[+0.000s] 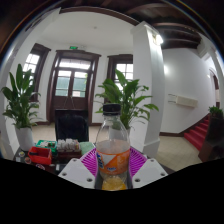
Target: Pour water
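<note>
A clear plastic bottle (pixel 112 150) with an orange label and a dark cap stands upright between my fingers. Orange liquid fills its lower part. My gripper (pixel 112 170) is shut on the bottle, the magenta pads (pixel 89 160) pressing its sides at label height. The bottle is lifted above the table surface, and its base sits low between the white finger bodies. No cup or receiving vessel shows in this view.
A table edge at the left holds a red and green box (pixel 40 155) and small items. A black chair (pixel 70 123) stands behind it. Potted plants (pixel 22 100) flank a double door (pixel 72 85). A red staircase (pixel 200 132) rises at the right.
</note>
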`<state>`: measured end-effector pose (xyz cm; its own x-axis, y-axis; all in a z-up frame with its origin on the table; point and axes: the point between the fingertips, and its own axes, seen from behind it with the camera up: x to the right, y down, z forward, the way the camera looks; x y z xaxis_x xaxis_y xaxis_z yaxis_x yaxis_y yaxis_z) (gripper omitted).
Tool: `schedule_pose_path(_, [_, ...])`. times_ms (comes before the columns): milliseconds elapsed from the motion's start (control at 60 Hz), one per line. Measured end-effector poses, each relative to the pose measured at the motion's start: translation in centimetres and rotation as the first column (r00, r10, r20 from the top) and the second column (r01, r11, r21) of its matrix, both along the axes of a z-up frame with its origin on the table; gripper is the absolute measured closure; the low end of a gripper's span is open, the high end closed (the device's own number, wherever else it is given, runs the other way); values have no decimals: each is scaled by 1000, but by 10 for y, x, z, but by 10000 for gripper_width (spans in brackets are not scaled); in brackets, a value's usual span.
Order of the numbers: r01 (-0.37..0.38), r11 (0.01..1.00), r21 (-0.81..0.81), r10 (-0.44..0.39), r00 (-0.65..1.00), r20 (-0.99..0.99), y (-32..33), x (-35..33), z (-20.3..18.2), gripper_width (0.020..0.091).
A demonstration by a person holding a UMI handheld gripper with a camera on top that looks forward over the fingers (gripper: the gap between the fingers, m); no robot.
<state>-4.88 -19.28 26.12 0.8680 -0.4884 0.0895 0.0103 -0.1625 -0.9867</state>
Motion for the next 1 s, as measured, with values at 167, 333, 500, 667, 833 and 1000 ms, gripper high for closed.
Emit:
schedule_pose_path(167, [4,999,-40,-3,1000,6,30,16,-48,740])
schedule_pose_path(333, [23,999,-30,-24,999,-37,23,27,-84,685])
schedule_pose_path(500, [9,1000,26,-7,999,-44,20,27,-79,703])
schedule_pose_path(667, [-4,999,51,7,999,-54,19,28,-75,610])
schedule_pose_path(833, [-24,1000,7,25,992,-128,15,26,-90,296])
schedule_pose_path(1000, [-34,999,-9,33,992,-119,-18,19,-87,294])
